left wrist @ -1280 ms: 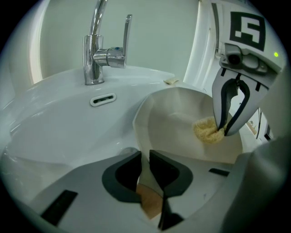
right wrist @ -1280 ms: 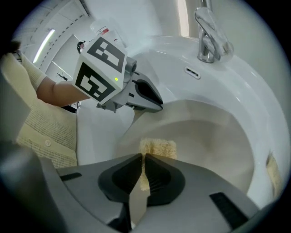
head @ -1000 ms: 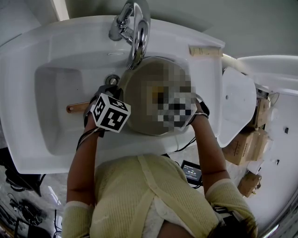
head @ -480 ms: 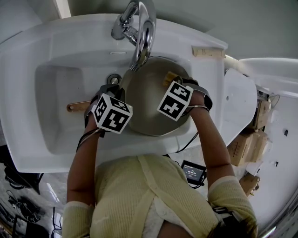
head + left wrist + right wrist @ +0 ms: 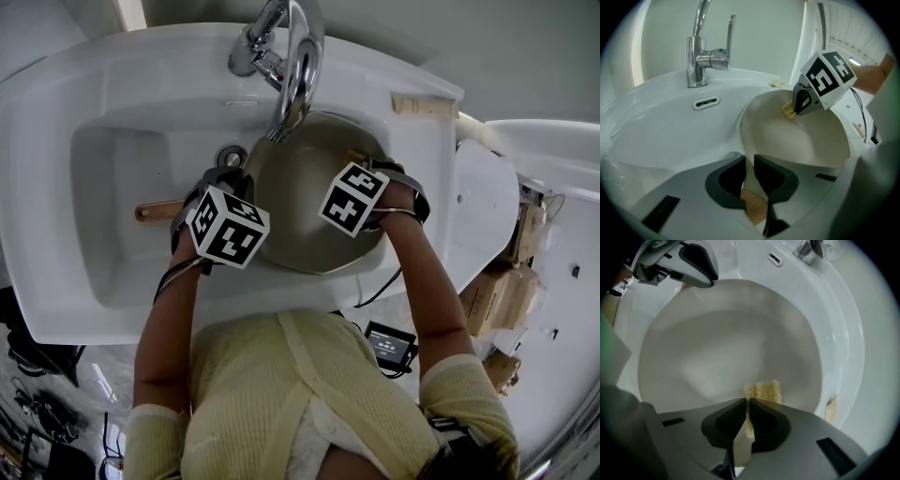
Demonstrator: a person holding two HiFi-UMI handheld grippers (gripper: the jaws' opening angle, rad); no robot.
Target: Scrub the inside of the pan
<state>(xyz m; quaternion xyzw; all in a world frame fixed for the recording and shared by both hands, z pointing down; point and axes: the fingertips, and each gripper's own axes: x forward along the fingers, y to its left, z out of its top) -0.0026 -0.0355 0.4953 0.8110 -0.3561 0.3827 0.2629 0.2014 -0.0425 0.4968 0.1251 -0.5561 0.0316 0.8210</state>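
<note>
A pale round pan (image 5: 295, 202) stands tilted in the white sink (image 5: 122, 253), under the tap. My left gripper (image 5: 217, 187) is shut on the pan's rim (image 5: 749, 168) where the wooden handle (image 5: 753, 208) joins; the handle's end (image 5: 155, 213) sticks out to the left. My right gripper (image 5: 746, 405) is shut on a yellow sponge (image 5: 764, 391), which presses against the pan's inner wall (image 5: 726, 343). In the left gripper view the right gripper (image 5: 799, 106) holds that sponge (image 5: 788, 111) against the pan's far upper side.
A chrome faucet (image 5: 286, 56) arches over the pan's back edge. The drain (image 5: 230, 157) lies just left of the pan. A tan bar (image 5: 417, 103) rests on the sink's right rim. Cardboard boxes (image 5: 497, 295) stand on the floor at the right.
The right gripper with the sponge has shifted slightly along the pan's upper right wall. The left gripper has kept its hold and barely moved.
</note>
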